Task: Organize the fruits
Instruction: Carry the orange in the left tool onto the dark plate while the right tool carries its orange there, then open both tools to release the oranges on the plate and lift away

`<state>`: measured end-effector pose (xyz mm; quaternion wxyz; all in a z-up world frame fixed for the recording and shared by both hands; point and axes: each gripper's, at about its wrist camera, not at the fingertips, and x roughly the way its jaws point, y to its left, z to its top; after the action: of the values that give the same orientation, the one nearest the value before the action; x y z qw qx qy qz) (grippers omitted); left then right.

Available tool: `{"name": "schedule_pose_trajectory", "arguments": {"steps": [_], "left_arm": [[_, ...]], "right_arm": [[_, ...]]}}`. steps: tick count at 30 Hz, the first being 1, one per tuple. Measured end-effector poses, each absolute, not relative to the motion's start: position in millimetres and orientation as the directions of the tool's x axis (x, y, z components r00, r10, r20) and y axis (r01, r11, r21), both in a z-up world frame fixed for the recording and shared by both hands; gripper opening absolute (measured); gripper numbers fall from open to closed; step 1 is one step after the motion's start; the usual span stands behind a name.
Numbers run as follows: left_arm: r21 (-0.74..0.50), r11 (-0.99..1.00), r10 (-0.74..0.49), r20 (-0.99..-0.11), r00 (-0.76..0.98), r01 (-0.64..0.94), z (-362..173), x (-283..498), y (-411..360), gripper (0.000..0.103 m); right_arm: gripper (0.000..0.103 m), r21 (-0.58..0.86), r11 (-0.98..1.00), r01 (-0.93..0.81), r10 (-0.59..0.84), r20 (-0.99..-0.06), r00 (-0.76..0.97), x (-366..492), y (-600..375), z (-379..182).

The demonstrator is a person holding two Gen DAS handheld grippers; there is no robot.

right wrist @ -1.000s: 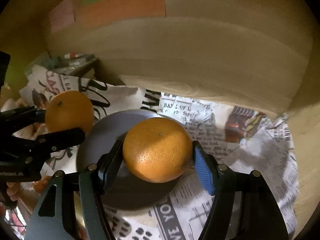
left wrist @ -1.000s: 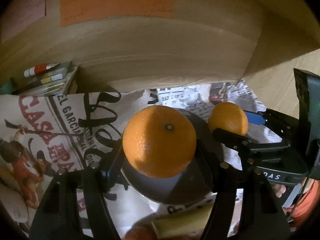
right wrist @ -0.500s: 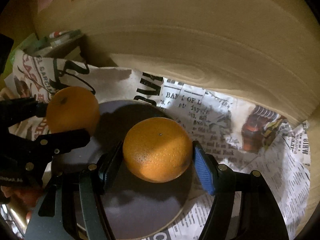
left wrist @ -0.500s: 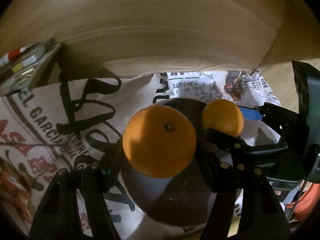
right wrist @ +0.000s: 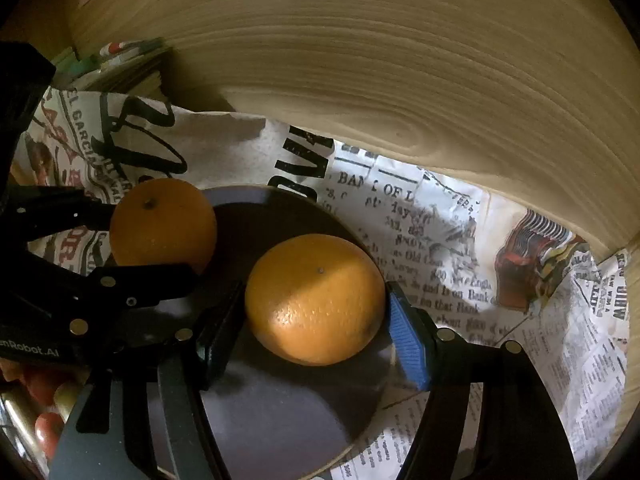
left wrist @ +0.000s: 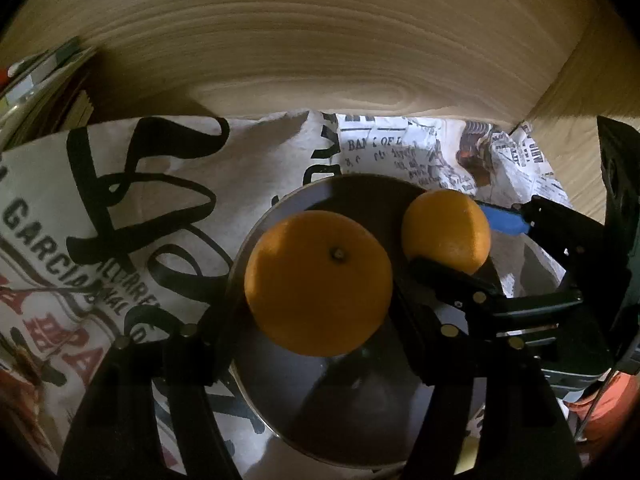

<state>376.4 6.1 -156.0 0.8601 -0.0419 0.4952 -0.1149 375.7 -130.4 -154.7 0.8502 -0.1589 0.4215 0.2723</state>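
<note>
Left orange (left wrist: 318,282): clamped between the left gripper's (left wrist: 316,320) jaws, over the near-left part of the plate (left wrist: 320,412); whether it touches the plate cannot be told.
Right orange (right wrist: 315,298): gripped by the right gripper (right wrist: 316,332), blue pad (right wrist: 408,344) against its right side, over the plate's middle.
Pair: the two oranges sit just beside each other, apart.
Change: a second ago the plate showed small and partly hidden under the fruit; both grippers have since come down and tipped steeper, so it now fills the near view and the coloured notes on the far wall are mostly gone.
Meaning: both fruits look about ready to set down; release not yet done.
Plate: dark, round, empty, on newspaper (right wrist: 460,264).
Surround: wooden wall (left wrist: 320,40) beyond; books (left wrist: 48,92) far left.
</note>
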Motion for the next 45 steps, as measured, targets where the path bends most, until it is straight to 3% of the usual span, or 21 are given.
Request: {"name": "schedule_pose_trajectory", "arguments": {"steps": [4,8,11,20,28,38,45], "left_arm": [[-0.237,0.959,-0.282,-0.842,0.461,0.153,-156,377,12,0.068],[-0.212,0.965,-0.263,-0.812,0.521,0.156,-136,367,17,0.071],[-0.192,0.966,-0.258,-0.785,0.563,0.175,-118,360,13,0.077],[-0.110,0.981,-0.190,-0.719,0.668,0.160,-84,307,22,0.078],[-0.087,0.988,-0.153,-0.668,0.728,0.128,-68,235,45,0.088],[-0.032,0.990,-0.123,-0.683,0.720,0.139,-97,157,48,0.093],[-0.069,0.987,-0.147,-0.730,0.667,0.142,-131,125,49,0.094]], "right_arm": [[0.068,-0.095,0.799,-0.594,0.318,-0.771,0.552,367,-130,-147],[0.084,-0.075,0.799,-0.596,0.347,-0.753,0.560,365,-134,-138],[0.084,-0.073,0.803,-0.592,0.354,-0.740,0.572,360,-136,-130],[0.084,-0.042,0.816,-0.577,0.400,-0.679,0.615,322,-151,-90],[0.084,-0.033,0.796,-0.605,0.455,-0.628,0.632,262,-160,-71],[0.084,-0.011,0.765,-0.644,0.479,-0.659,0.581,203,-154,-97],[0.082,0.009,0.741,-0.671,0.456,-0.740,0.494,200,-138,-135]]}}
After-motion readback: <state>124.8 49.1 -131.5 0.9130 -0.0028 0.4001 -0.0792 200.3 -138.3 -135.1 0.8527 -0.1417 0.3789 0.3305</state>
